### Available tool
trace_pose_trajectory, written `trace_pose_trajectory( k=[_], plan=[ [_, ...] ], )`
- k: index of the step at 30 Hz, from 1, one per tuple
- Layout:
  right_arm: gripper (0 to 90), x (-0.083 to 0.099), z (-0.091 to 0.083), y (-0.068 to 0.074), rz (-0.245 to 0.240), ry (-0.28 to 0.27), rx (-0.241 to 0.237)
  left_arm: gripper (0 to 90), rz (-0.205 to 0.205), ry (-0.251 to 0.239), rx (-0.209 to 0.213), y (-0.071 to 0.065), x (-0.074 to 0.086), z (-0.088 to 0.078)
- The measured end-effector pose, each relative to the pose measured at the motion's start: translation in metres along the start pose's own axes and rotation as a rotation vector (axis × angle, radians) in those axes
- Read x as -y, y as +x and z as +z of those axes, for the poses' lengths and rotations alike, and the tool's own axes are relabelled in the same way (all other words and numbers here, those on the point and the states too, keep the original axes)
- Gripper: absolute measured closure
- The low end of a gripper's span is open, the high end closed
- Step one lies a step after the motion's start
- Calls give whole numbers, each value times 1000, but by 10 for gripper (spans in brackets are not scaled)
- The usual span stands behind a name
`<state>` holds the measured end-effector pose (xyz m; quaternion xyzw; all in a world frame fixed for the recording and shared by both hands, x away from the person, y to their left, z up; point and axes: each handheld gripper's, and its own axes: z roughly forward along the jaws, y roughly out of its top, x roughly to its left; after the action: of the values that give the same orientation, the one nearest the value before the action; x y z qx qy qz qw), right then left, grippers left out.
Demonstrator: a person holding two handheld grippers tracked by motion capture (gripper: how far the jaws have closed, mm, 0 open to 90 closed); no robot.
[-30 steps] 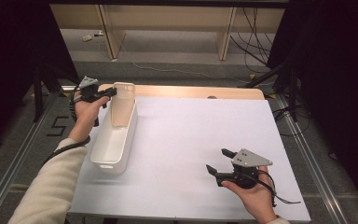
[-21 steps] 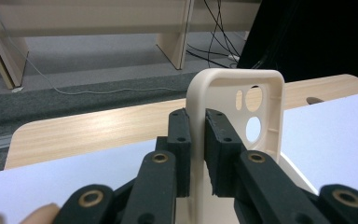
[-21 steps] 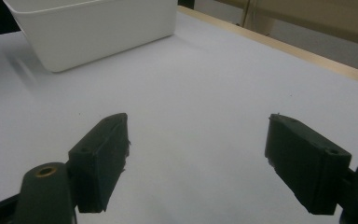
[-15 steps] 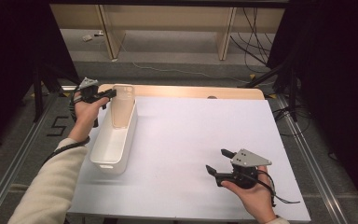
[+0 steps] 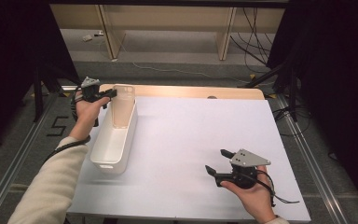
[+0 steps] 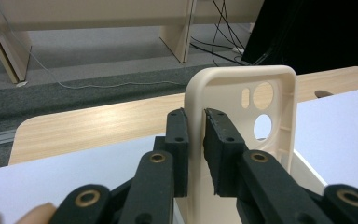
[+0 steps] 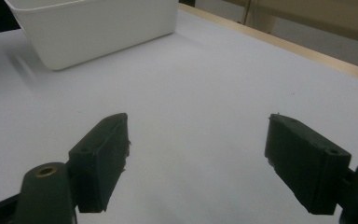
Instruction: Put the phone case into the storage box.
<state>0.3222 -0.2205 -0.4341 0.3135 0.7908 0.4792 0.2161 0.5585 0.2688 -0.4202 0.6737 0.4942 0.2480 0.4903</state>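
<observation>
The cream, soft-looking plastic phone case (image 6: 242,112) with its round camera cut-outs stands upright on its short end inside the long white plastic bin (image 5: 114,140), at the bin's far end near the far left corner of the desk (image 5: 200,135). My left gripper (image 5: 113,94) has it by one long side edge: in the left gripper view the two black jaws are drawn narrow with the case's rim pinched between the pads, and the case rises well above the bin's rim. I judge this to be the placing step, with the case being set or stood in the bin and not yet let go. The right gripper (image 5: 216,162) sits in my right hand (image 5: 254,196) near the front right corner of the desk, well apart from the bin, its jaws spread wide with nothing between them and bare white desk beneath. Next, I reckon I need to lower or tip the case until it rests against the bin's wall or floor, then ease the jaws apart and draw the left gripper back without dragging the rim along. The risk I see is the light case toppling or clinging to a pad on release.
</observation>
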Motion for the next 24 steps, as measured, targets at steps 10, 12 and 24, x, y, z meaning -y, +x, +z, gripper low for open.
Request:
trace_pose_trajectory(
  k=[10, 12, 24],
  plan=[
    [229, 0, 0, 0, 2, -12, 3, 774, 34, 20, -20, -2, -2, 4],
    [229, 0, 0, 0, 2, -16, 6, 772, 43, 26, -26, -2, -3, 4],
    [229, 0, -2, 0, 3, -1, -1, 762, 60, 46, -54, -4, -4, 7]
  ],
)
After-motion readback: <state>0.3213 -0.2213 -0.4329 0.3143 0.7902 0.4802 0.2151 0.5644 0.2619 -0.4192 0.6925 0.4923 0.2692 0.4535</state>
